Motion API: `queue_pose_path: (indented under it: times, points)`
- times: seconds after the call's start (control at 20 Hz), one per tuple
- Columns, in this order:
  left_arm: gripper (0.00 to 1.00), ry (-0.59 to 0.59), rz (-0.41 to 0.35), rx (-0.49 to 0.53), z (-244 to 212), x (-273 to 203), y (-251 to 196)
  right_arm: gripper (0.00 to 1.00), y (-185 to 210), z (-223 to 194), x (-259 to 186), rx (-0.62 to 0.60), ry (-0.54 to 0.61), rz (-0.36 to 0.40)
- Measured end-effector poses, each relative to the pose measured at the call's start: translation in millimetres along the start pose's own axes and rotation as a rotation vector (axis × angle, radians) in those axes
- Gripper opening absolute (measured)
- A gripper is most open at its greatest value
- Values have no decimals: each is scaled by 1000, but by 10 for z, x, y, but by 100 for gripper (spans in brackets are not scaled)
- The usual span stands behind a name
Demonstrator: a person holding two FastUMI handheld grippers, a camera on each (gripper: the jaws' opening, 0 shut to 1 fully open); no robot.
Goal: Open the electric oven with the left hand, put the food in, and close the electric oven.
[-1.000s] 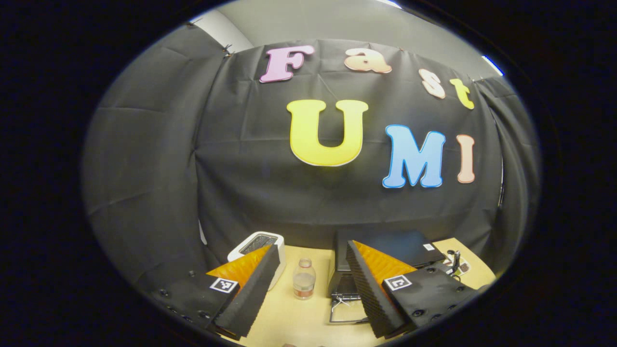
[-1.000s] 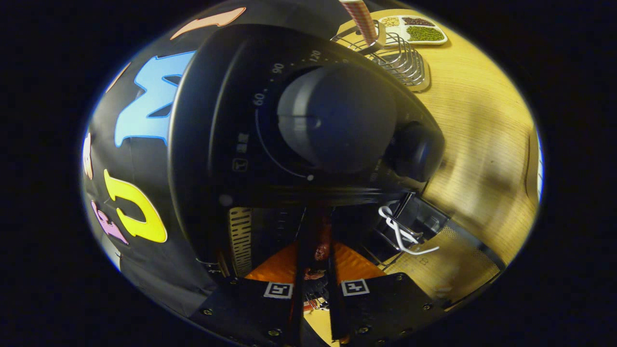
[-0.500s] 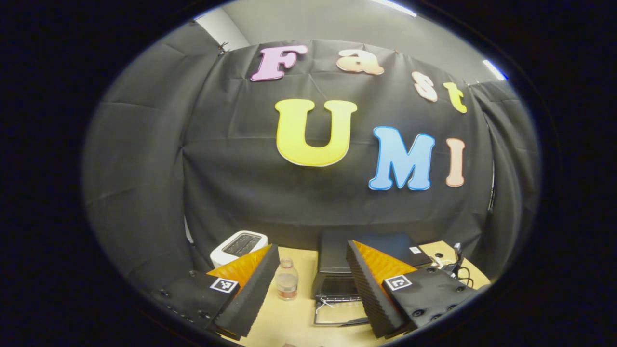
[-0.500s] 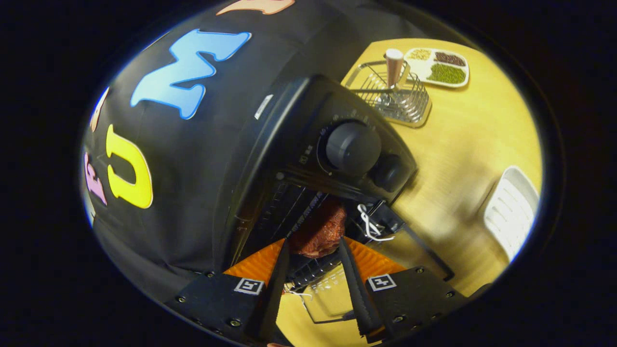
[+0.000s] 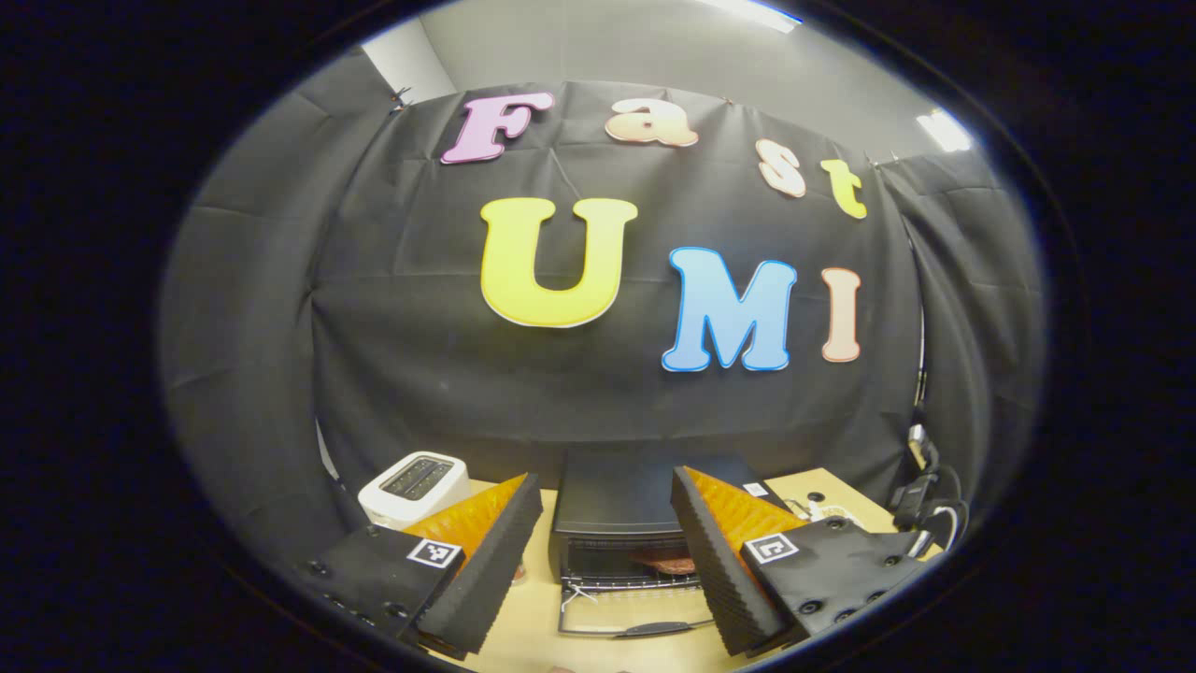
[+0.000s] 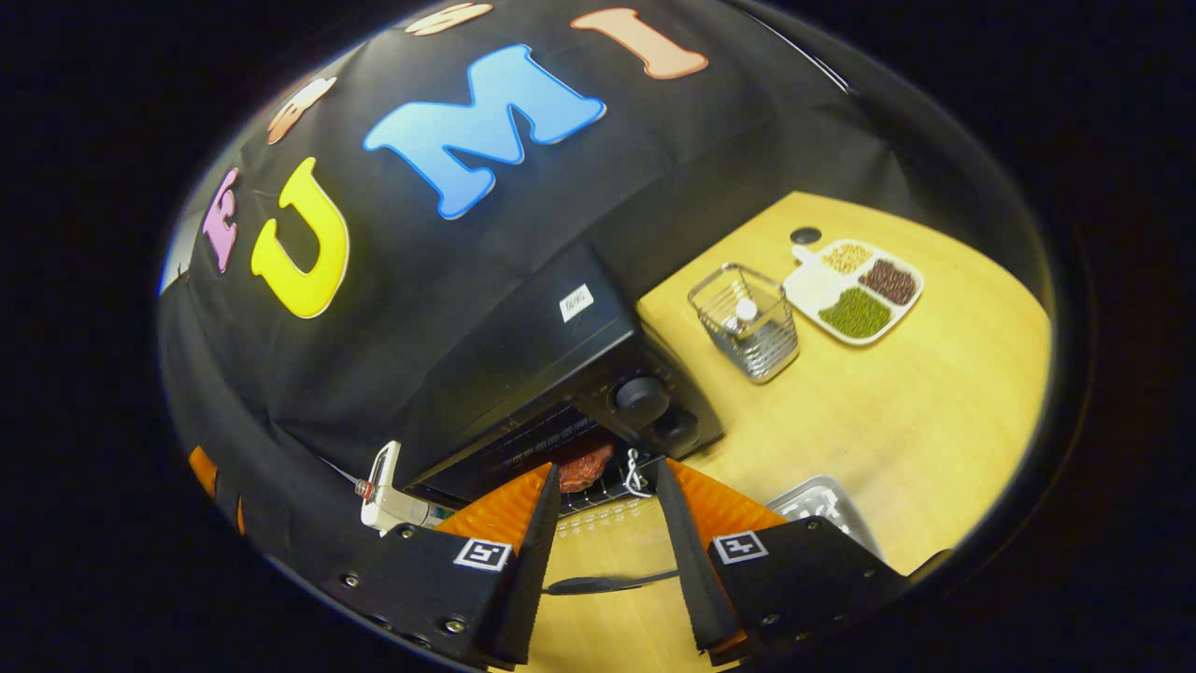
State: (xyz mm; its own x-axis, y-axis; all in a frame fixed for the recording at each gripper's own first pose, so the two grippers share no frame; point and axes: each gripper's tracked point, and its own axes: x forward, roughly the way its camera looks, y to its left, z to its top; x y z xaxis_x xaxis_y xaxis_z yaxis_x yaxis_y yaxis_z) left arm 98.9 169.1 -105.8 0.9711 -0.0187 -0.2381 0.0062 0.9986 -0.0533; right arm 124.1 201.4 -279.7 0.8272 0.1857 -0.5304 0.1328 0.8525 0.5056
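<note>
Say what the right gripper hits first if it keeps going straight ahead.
Probably the food on the oven rack: it sits between the open right gripper fingers, beyond the lowered door. Depth unclear.

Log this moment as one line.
oven door: open | food: inside on rack | left gripper: open | right gripper: open | next: close door

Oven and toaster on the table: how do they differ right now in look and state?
The oven is a black box lying wide and low; the toaster is white, smaller and rounded. The oven's door hangs open and flat toward the camera, with a piece of food on its rack; the toaster has open slots on top, and what they hold cannot be told. Both stand on the wooden table against the black cloth.
</note>
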Motion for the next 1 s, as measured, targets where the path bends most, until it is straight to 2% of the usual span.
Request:
queue_pose_path:
  times: [0.2,0.35,0.4,0.45,0.5,0.55,0.6,0.8,1.0]
  points:
    - [98,6,-27,7,-62,11,-242,64,-98,439,-538,-110,-126,-18]
    - [98,2,-38,13,-66,-2,-399,64,-107,750,-904,-249,-223,-27]
    - [91,0,-41,17,-75,-12,-444,64,-90,847,-1020,-297,-257,-25]
    - [91,-1,-44,21,-74,-18,-496,64,-74,950,-1135,-341,-291,-24]
    - [98,-2,-48,25,-83,-31,-553,64,-48,1031,-1242,-377,-321,-24]
    - [92,-4,-52,29,-76,-43,-607,63,-23,1131,-1348,-407,-351,-23]
    - [98,-7,-56,33,-78,-50,-659,64,5,1228,-1445,-433,-385,-24]
    - [98,-44,-66,31,25,-120,-846,63,117,1476,-1713,-492,-490,-9]
    - [98,-13,-76,46,-97,-98,-1003,63,108,1501,-1759,-476,-489,4]
